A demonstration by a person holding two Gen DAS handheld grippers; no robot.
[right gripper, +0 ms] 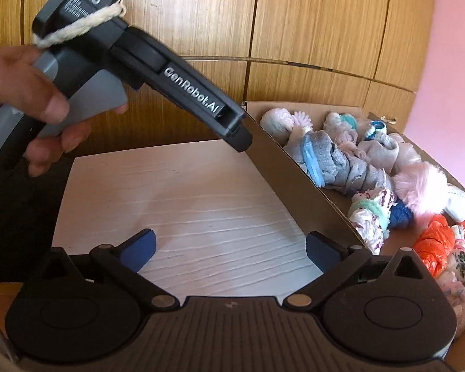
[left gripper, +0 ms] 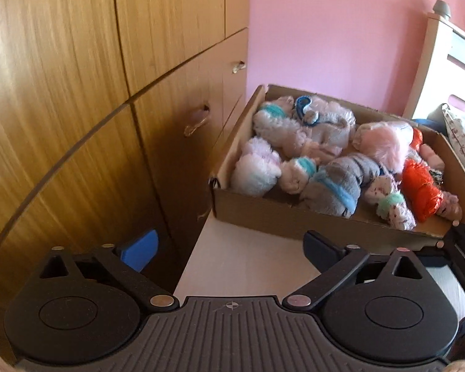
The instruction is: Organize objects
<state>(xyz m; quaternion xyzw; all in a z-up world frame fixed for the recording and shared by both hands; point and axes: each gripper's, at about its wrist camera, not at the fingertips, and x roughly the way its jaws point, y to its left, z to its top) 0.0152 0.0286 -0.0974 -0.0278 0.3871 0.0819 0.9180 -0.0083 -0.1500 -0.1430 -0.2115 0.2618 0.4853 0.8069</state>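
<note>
**Both grippers empty beside a box of rolled socks**

Here, on the pale bench point(right gripper: 183, 186), a shallow cardboard box point(left gripper: 263, 217) sits at the far right, hard by the wooden wardrobe point(left gripper: 77, 93) and the pink wall point(left gripper: 325, 31). It is crowded with soft bundles, rolled socks by the look of them, though the blur makes that a guess: a grey roll with a blue band point(left gripper: 334, 186), a fluffy pink one point(left gripper: 384, 145), an orange one point(left gripper: 418, 189).

The left gripper point(left gripper: 229, 248) has its jaws released wide, with nothing between them. The right gripper point(right gripper: 229, 248) is the same, spread over bare bench.

The bundles should be light, squashy and forgiving, with no risk of breakage. The fluffy ones may slip or shed; a pinch across the thick middle of a roll, over its band, ought to hold best and keep it from unrolling.

The right wrist view alone shows the person's hand point(right gripper: 24, 99) on the left gripper's handle, and a blue knitted piece point(right gripper: 401, 215) tucked under the pink fluff. The left wrist view alone shows the bed frame point(left gripper: 434, 62) and a patterned pillow point(left gripper: 462, 136) on the far right behind the box.
</note>
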